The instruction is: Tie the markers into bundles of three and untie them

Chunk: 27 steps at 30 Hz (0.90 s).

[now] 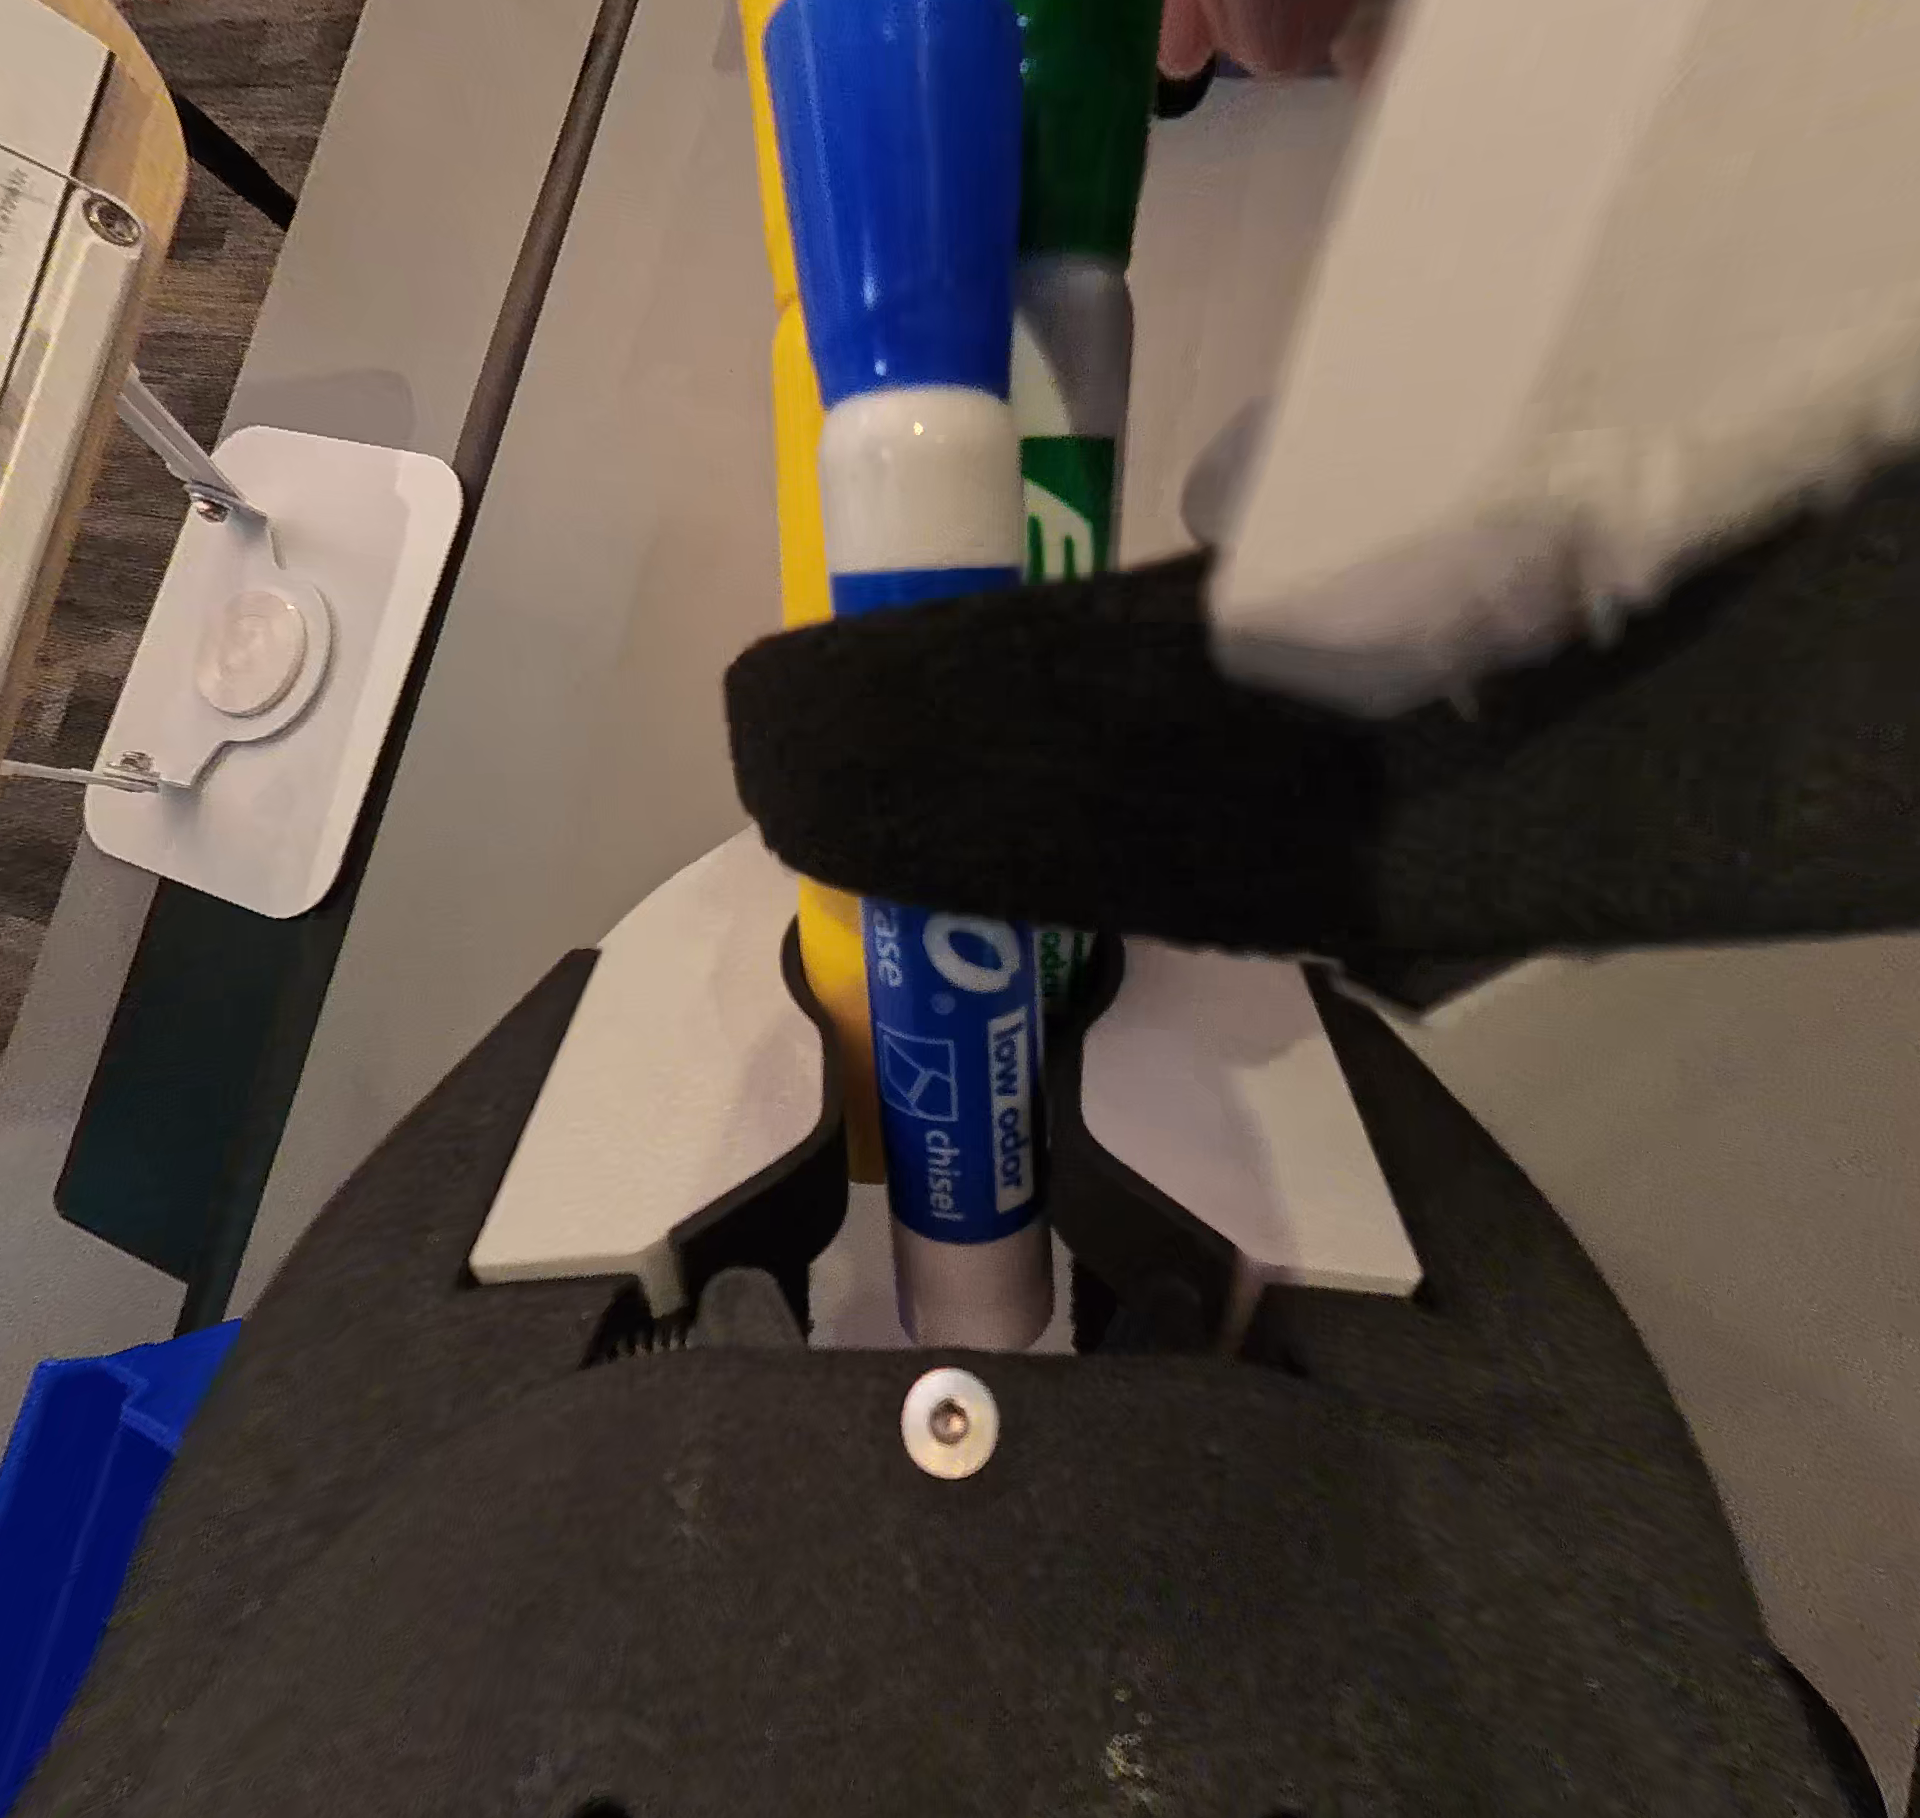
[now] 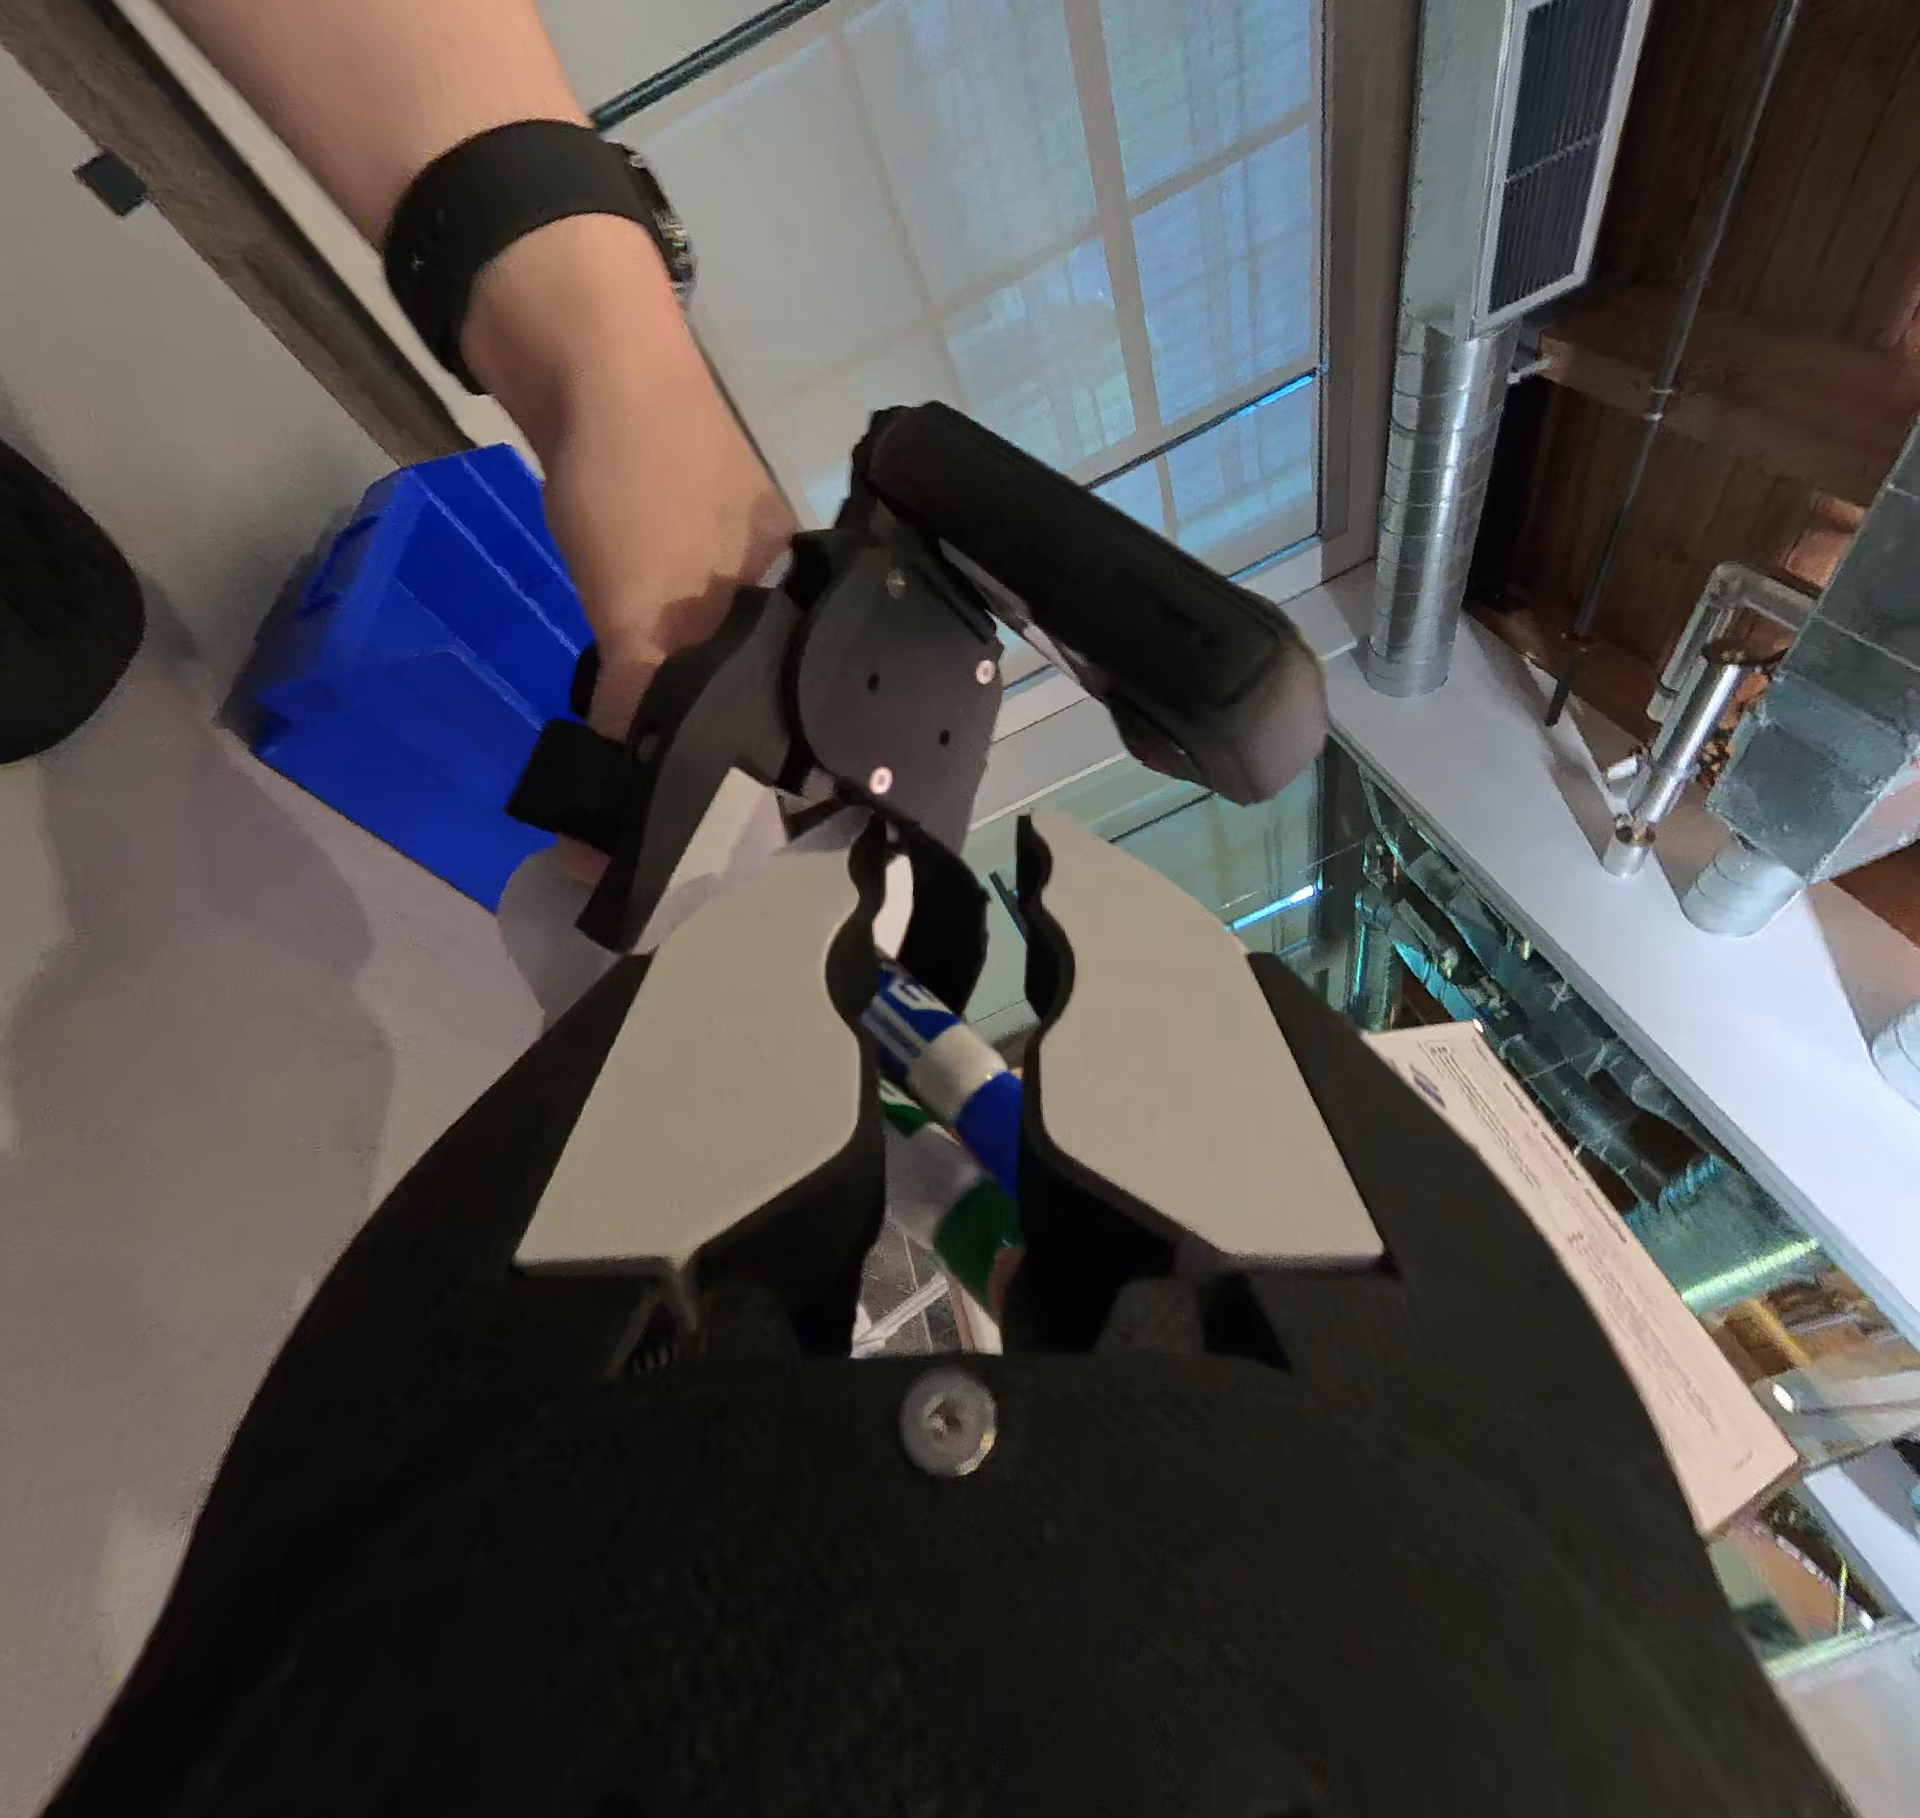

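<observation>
In the left wrist view, a blue bin (image 1: 73, 1519) sat at about eight o'clock and a white plate with a clear round pad (image 1: 265, 667) at nine o'clock on the pale table (image 1: 582, 480). At the centre, the left gripper (image 1: 951, 979) was clamped on three markers bunched side by side: a yellow marker (image 1: 800, 480) at the left, a blue marker (image 1: 914, 334) in front and a green marker (image 1: 1081, 158) at the right, all running toward twelve o'clock. Holding them by the barrel ends probably kept the middle free for wrapping. A black strap (image 1: 1039, 771) circled the bundle just beyond the jaws, its tail leading off toward three o'clock, where the right gripper's white finger (image 1: 1507, 366) crossed, blurred. In the right wrist view, the right gripper (image 2: 945, 958) stood narrowly parted around the strap; whether it actually pinched the strap I cannot tell. Beyond it, toward eleven o'clock, a hand (image 2: 644, 563) with a black wristband held the left gripper. By my judgement, the strap was being worked around or off the bundle; which one the views do not settle.
</observation>
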Motion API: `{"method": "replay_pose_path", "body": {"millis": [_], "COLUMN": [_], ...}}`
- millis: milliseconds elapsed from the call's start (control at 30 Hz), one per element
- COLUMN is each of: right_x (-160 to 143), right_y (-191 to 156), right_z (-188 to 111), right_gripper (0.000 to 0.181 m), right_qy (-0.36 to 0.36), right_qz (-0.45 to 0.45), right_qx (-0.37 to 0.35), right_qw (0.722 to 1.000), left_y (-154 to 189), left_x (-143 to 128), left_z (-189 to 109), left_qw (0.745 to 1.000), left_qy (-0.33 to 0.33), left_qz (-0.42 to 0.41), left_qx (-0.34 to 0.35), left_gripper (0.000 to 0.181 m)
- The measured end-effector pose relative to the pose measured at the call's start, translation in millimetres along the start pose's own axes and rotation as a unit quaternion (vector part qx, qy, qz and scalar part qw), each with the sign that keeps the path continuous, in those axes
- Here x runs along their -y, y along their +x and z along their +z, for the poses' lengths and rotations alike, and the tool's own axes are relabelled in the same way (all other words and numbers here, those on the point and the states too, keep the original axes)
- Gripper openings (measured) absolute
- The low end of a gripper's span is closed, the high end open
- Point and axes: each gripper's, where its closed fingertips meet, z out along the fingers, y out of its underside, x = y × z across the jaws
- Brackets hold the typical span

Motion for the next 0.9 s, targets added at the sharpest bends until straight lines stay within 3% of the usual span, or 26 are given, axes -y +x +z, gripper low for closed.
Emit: {"method": "replay_pose_path", "body": {"millis": [233,667,800,900], "right_x": [1,10,-12,-74], "right_y": [-24,-24,-6,-1], "right_z": [4,-4,-41,-80], "right_gripper": [0.023,0.028,0.018,0.019], "right_qy": [-0.019,-0.023,-0.042,-0.143], "right_qz": [-0.113,-0.114,-0.010,0.196], "right_qx": [0.056,0.079,0.040,0.035], "right_qw": [0.992,0.990,0.998,0.970], "left_y": [-3,-7,-11,-15], "left_x": [6,9,-11,-26], "left_z": [-6,-14,-13,-16], "left_qw": [1.000,0.998,0.999,0.999], "left_qy": [0.015,0.058,0.038,0.031], "left_qz": [0.010,0.023,0.013,0.001], "left_qx": [0.017,0.029,0.032,0.040], "left_gripper": [0.043,0.043,0.043,0.044]}}
